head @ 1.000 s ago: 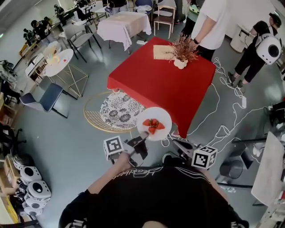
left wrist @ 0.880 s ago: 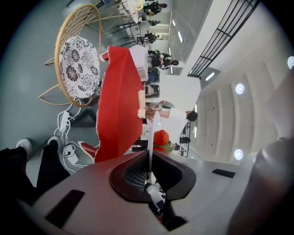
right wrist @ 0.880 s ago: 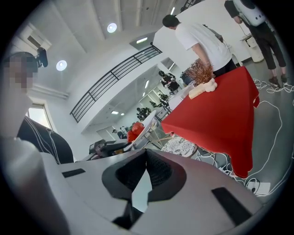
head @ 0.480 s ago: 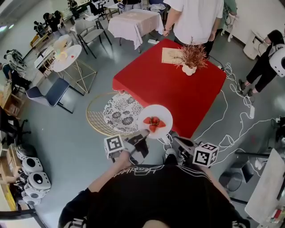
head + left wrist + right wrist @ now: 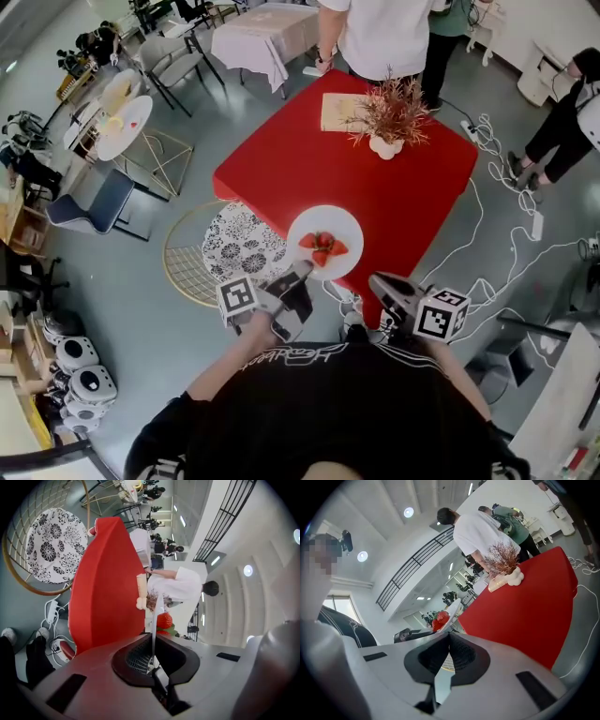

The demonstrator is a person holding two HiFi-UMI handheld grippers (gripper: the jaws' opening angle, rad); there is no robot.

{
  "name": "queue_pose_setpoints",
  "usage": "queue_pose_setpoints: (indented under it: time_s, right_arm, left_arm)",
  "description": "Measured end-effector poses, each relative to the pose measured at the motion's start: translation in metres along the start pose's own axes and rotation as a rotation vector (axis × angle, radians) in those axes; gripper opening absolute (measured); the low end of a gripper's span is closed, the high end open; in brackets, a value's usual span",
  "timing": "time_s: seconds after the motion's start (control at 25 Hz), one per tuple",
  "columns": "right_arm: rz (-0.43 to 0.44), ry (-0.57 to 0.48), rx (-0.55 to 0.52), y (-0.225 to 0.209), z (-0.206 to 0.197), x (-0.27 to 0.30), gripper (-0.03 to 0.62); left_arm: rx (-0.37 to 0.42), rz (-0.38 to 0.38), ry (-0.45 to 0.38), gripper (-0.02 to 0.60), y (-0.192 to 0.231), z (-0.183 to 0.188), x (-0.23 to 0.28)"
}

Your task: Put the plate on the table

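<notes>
- Head view: the left hand-held gripper (image 5: 298, 274) was clamped on the near rim of the white plate (image 5: 324, 217), which carried strawberries (image 5: 323, 246) and hung over the near edge of the red bench (image 5: 309, 159). The right hand-held gripper (image 5: 377, 280) sat just beside the plate, apart from it.
- Left gripper view: the jaws were pressed onto the plate's thin rim, seen edge-on, with the strawberries beyond.
- Right gripper view: the jaw tips met with nothing between them. The plate showed past them, left of the bench.
</notes>
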State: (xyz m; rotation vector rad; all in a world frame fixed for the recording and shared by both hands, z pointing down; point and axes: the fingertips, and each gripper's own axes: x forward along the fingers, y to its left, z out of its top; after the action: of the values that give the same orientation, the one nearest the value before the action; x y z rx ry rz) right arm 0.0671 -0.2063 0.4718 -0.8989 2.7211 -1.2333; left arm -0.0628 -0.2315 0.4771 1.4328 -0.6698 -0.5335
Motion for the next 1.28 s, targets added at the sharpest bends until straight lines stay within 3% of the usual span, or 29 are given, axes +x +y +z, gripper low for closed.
queue_pose_setpoints:
  time_s: [0.32,0.84,1.28]
  right_arm:
    - [-0.018,0.000,0.016,-0.049,0.030,-0.003,0.008]
    - [-0.035,0.032,0.031,-0.079,0.038,0.006,0.008]
    - [-0.058,0.052,0.053,-0.100,0.043,0.011,0.008]
  left_arm:
    - [-0.004,0.014,-0.002,0.017,0.002,0.010,0.050]
    - [-0.004,0.014,-0.030,0.017,0.007,0.038,0.080]
    - [0.071,0.038,-0.049,0.017,0.014,0.082,0.118]
